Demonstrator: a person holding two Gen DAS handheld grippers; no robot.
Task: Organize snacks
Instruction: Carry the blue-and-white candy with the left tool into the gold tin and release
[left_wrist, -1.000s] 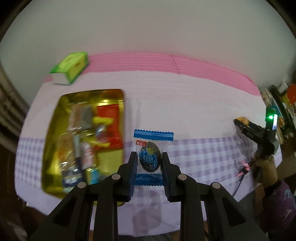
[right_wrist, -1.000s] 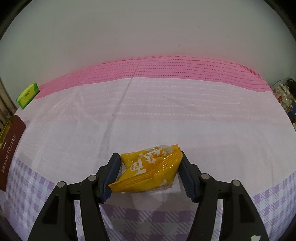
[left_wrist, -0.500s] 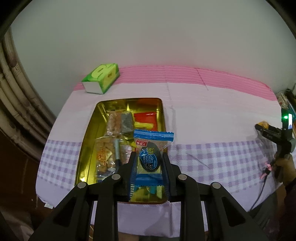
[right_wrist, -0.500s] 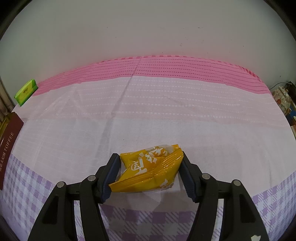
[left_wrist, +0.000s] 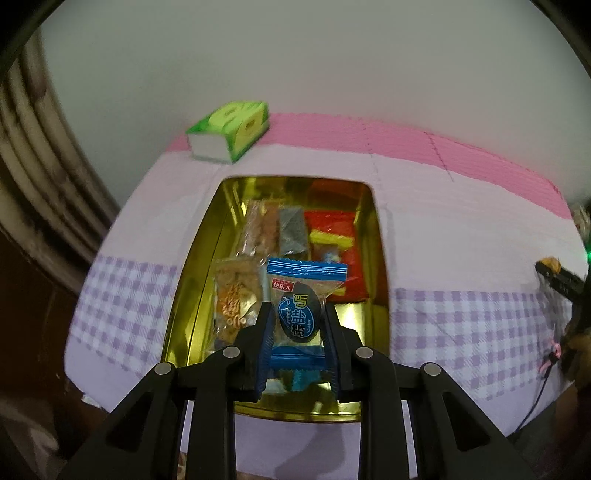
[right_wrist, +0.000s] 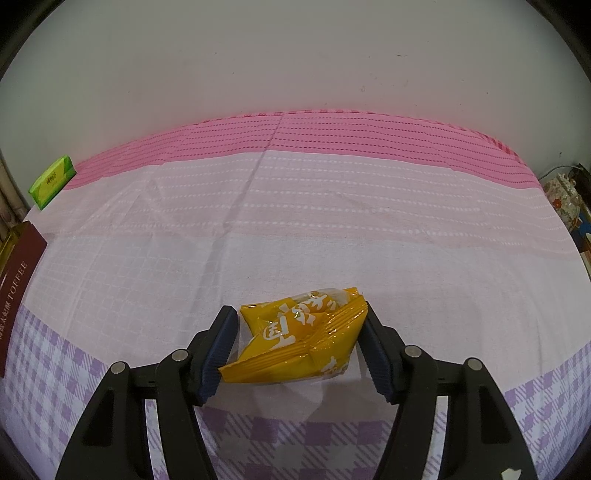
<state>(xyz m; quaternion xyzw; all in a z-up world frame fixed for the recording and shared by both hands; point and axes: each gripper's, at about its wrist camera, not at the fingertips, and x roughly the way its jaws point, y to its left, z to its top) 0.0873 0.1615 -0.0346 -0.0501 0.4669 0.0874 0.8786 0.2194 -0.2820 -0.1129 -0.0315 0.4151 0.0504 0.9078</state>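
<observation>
My left gripper (left_wrist: 297, 314) is shut on a clear packet with blue ends (left_wrist: 304, 291), which stands upright between the pads. Right below and beyond it lies an open gold tin (left_wrist: 190, 295) with several wrapped snacks inside, among them a red packet (left_wrist: 338, 236). My right gripper (right_wrist: 298, 314) is shut on a crumpled yellow packet (right_wrist: 295, 343), held just above the tablecloth. In the left wrist view the right gripper (left_wrist: 554, 273) shows at the far right edge with yellow at its tip.
A green tissue box (left_wrist: 231, 131) lies at the table's back left, also seen as the tissue box (right_wrist: 51, 181) in the right wrist view. A brown "TOFFEE" lid (right_wrist: 16, 280) sits at the left edge. Clutter (right_wrist: 565, 195) stands beyond the table's right end. A wall backs the table.
My left gripper has carried the blue packet leftward until it hangs over the gold tin, which now fills the view's centre. The right gripper and its yellow packet have stayed put.
</observation>
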